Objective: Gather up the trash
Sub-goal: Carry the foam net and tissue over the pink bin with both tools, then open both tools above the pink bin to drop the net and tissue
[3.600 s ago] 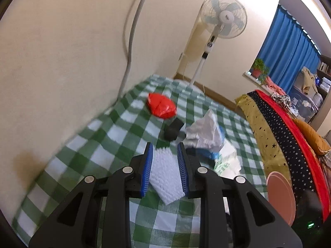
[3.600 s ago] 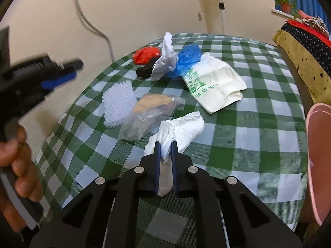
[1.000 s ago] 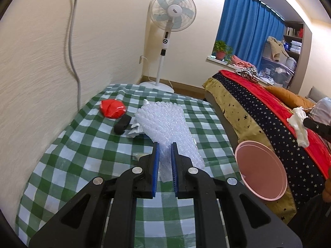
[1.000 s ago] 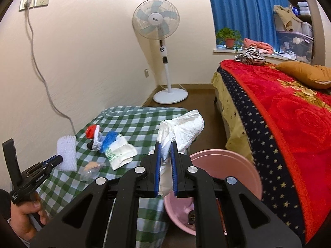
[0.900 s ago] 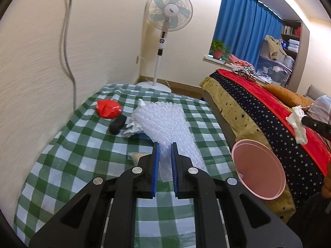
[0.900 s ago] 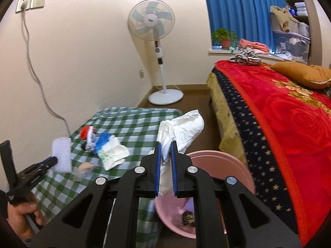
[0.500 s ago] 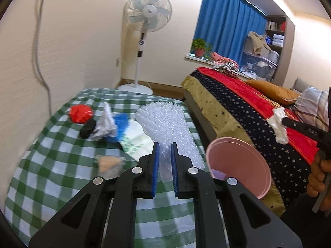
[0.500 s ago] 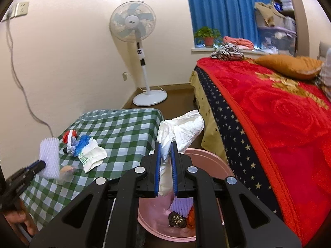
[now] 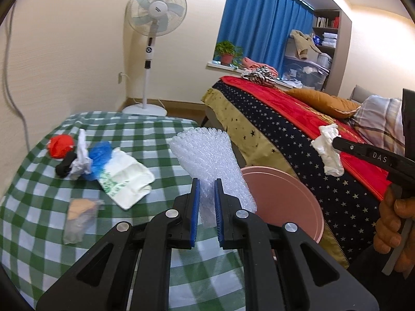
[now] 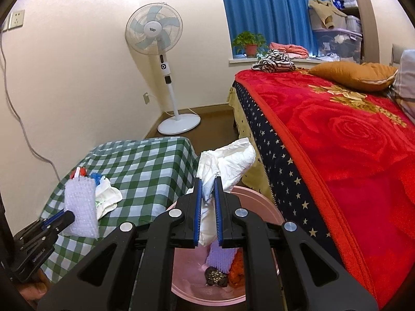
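Tilting downward, right gripper [image 10: 207, 190] with tissue [image 10: 225, 164] above basin [image 10: 259, 208].

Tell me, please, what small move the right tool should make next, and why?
Probably open the right tool to drop the white crumpled paper: it is clamped on that paper and held over the pink bin, which already holds other trash.
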Motion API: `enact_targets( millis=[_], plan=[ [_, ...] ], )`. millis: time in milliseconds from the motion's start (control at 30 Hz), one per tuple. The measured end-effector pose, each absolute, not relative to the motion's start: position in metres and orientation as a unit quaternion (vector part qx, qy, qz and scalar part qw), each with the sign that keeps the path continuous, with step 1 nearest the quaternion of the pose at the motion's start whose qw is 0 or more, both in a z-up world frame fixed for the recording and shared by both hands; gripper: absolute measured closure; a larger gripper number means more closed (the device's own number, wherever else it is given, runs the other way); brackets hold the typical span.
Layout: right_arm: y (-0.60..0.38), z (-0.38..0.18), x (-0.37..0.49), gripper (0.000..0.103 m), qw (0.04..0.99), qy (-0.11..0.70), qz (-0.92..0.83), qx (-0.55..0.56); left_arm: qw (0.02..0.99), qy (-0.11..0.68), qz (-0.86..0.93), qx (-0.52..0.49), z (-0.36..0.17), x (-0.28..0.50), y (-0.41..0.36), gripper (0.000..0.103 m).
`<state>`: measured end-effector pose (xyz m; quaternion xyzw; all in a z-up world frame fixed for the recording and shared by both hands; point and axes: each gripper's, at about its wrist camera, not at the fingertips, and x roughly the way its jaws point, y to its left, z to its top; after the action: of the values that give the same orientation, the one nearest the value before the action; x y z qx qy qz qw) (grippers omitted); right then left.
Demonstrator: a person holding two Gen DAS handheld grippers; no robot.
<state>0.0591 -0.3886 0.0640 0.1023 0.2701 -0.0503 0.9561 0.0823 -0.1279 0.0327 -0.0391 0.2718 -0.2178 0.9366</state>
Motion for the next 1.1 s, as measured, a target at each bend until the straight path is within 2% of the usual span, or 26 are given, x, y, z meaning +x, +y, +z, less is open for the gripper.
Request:
enact_targets(
  millis=[667,767,800,833,867,900,967,1100],
  plan=[
    [-0.399,0.054,0.072,0.093,0.948,0.285,-0.063,0.128,0.916,0.306,-0.260,-0.007,0.005,0.104,-0.203,0.091],
    [-0.403,0.052,0.073,0.089,0.945,0.290,-0.070,0.132,0.907,0.317,-0.277,-0.007,0.000,0.106,-0.212,0.088],
    [-0.405,0.051,0.074,0.086,0.944,0.292,-0.073,0.135,0.903,0.324,-0.283,-0.006,-0.003,0.107,-0.216,0.079],
    [-0.407,0.050,0.074,0.083,0.943,0.293,-0.075,0.142,0.900,0.330,-0.285,-0.003,-0.006,0.108,-0.219,0.073],
    [-0.409,0.049,0.073,0.076,0.942,0.292,-0.077,0.146,0.900,0.330,-0.284,-0.002,-0.007,0.107,-0.219,0.070],
    [-0.411,0.050,0.072,0.068,0.942,0.290,-0.082,0.149,0.900,0.331,-0.283,-0.003,-0.008,0.106,-0.218,0.070],
    [-0.413,0.050,0.071,0.062,0.942,0.287,-0.085,0.153,0.900,0.333,-0.282,-0.009,-0.009,0.105,-0.214,0.070],
    [-0.412,0.050,0.071,0.061,0.943,0.287,-0.084,0.149,0.902,0.333,-0.276,-0.013,-0.009,0.100,-0.204,0.070]
  ],
)
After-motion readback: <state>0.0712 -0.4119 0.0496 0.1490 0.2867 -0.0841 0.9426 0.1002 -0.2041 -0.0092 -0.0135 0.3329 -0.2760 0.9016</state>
